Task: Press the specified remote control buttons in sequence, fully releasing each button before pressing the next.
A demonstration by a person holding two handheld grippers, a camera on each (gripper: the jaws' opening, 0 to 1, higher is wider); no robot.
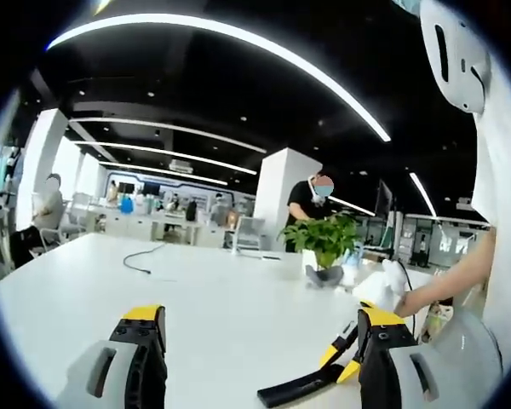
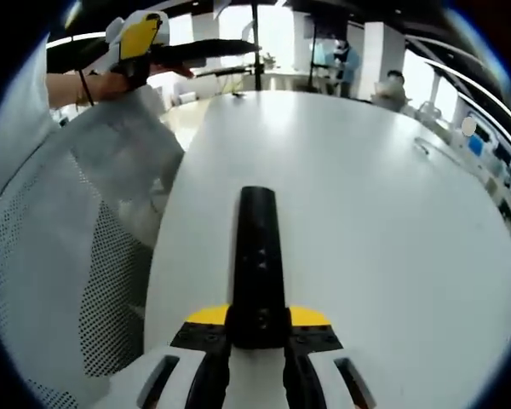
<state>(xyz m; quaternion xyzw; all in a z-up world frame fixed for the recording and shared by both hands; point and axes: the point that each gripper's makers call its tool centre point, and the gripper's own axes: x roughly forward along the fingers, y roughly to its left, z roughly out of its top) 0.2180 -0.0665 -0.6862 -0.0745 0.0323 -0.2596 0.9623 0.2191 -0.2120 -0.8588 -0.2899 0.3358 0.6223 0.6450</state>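
Observation:
In the right gripper view a long black remote [image 2: 257,247] points away over the white table [image 2: 383,221]. My right gripper [image 2: 257,328] is shut on its near end, yellow pads on either side. A hand holds my left gripper [image 2: 140,38] up at the top left of that view, away from the remote. In the left gripper view my left gripper [image 1: 262,328] stands wide open above the table, nothing between its jaws. Low between them lies the remote [image 1: 291,391], with the right gripper's yellow fingertips [image 1: 336,356] on it.
A potted green plant [image 1: 328,239] and a thin black cable [image 1: 140,260] lie farther out on the table [image 1: 196,290]. A person's white mesh sleeve [image 2: 60,256] covers the left of the right gripper view. People sit and stand at desks beyond.

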